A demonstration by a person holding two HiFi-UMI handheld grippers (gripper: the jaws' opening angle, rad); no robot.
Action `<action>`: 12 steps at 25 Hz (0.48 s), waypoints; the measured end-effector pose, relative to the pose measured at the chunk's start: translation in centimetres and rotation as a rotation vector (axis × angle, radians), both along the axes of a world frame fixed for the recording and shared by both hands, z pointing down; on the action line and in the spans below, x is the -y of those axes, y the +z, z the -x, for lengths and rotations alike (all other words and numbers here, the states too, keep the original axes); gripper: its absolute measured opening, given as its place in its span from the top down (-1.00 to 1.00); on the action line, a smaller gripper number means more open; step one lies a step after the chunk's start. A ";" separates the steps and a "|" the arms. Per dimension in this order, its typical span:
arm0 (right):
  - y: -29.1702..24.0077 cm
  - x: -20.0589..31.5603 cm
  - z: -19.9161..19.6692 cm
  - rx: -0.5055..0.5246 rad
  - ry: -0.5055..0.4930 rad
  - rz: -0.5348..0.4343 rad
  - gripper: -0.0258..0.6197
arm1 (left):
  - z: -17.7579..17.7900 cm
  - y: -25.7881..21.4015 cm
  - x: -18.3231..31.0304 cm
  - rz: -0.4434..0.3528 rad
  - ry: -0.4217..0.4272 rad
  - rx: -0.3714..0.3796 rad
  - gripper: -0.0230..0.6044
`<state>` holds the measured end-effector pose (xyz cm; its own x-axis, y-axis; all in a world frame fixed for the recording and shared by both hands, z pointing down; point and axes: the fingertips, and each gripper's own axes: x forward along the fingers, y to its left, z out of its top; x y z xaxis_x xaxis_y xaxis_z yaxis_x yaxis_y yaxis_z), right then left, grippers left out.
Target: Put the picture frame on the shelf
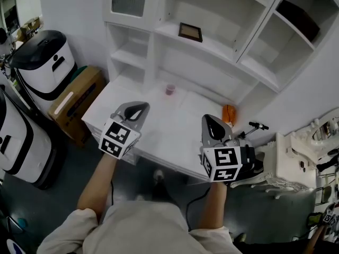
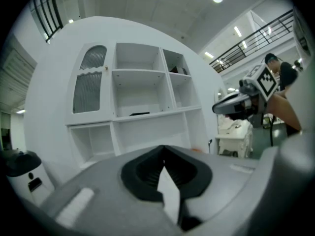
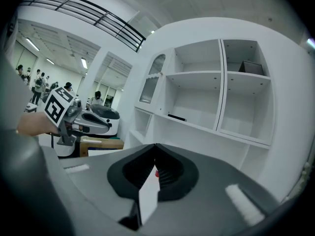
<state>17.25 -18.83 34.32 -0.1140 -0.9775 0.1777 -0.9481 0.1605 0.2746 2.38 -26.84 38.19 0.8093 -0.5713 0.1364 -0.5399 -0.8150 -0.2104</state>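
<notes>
The left claw [image 1: 141,106] and right claw [image 1: 211,118] are grey shells with black pads [image 2: 142,173]. Each carries a black-and-white marker cube [image 1: 118,137]. The sleeves [image 1: 69,227] are pale and a black cable [image 1: 194,204] trails below.

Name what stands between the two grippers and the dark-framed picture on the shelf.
Head view: only a small reddish cup on the white tabletop.

Head view: high above, looking steeply down; counter [image 1: 159,134] near, shelf unit [image 1: 214,44] far.
Left gripper view: low, near-left, facing the shelf unit.
Right gripper view: low, near-right, facing it.
Shared: shelf unit.
</notes>
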 end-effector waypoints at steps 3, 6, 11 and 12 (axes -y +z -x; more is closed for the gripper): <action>0.2 -1.5 0.9 0.011 -0.006 0.000 0.90 | 0.8 -0.2 -2.3 0.005 0.004 -0.022 0.92; 0.3 -3.0 1.6 0.020 -0.005 -0.002 0.90 | 1.7 -0.6 -4.2 -0.008 -0.003 -0.031 0.92; 0.2 -5.7 2.7 0.030 0.003 -0.011 0.90 | 3.1 -2.1 -6.9 -0.081 -0.022 0.009 0.92; 0.1 -6.2 2.8 0.030 0.004 -0.014 0.90 | 3.3 -2.5 -7.3 -0.091 -0.022 0.008 0.92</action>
<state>14.46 -12.67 34.44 -0.1155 -0.9803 0.1603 -0.9565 0.1533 0.2483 -0.94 -19.52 35.70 0.7955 -0.5994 0.0891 -0.5556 -0.7801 -0.2875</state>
